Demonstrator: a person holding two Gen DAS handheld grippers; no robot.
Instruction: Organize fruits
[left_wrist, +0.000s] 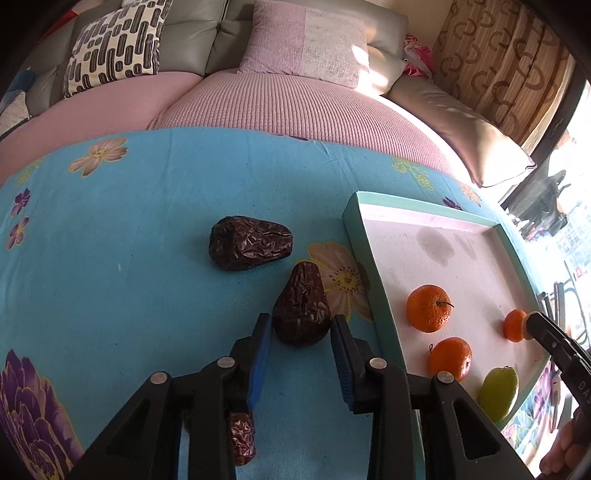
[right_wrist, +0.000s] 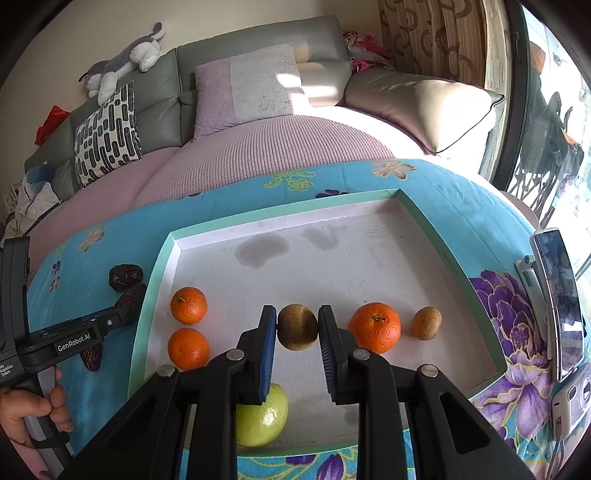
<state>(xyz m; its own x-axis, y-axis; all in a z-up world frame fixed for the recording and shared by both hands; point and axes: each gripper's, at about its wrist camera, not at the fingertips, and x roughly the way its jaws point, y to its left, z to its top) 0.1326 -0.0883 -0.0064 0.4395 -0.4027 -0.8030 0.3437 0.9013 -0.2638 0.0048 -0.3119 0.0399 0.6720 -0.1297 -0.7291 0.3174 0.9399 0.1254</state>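
In the left wrist view, my left gripper (left_wrist: 301, 321) is shut on the wide end of a dark wrinkled date (left_wrist: 301, 308) lying on the blue flowered cloth (left_wrist: 147, 258). A second date (left_wrist: 251, 243) lies just beyond it and a third date (left_wrist: 242, 437) sits under the fingers. In the right wrist view, my right gripper (right_wrist: 297, 314) is shut on a brown kiwi (right_wrist: 297, 326) inside the green-rimmed tray (right_wrist: 284, 214). The tray also holds three oranges (right_wrist: 188, 304) (right_wrist: 188, 349) (right_wrist: 375, 326), a smaller kiwi (right_wrist: 426, 323) and a green fruit (right_wrist: 262, 417).
A phone on a stand (right_wrist: 557, 302) and a white device (right_wrist: 576, 402) sit at the table's right edge. A sofa with cushions (left_wrist: 303, 40) runs behind the table. A hand (right_wrist: 29, 410) holds the left gripper's handle at the left.
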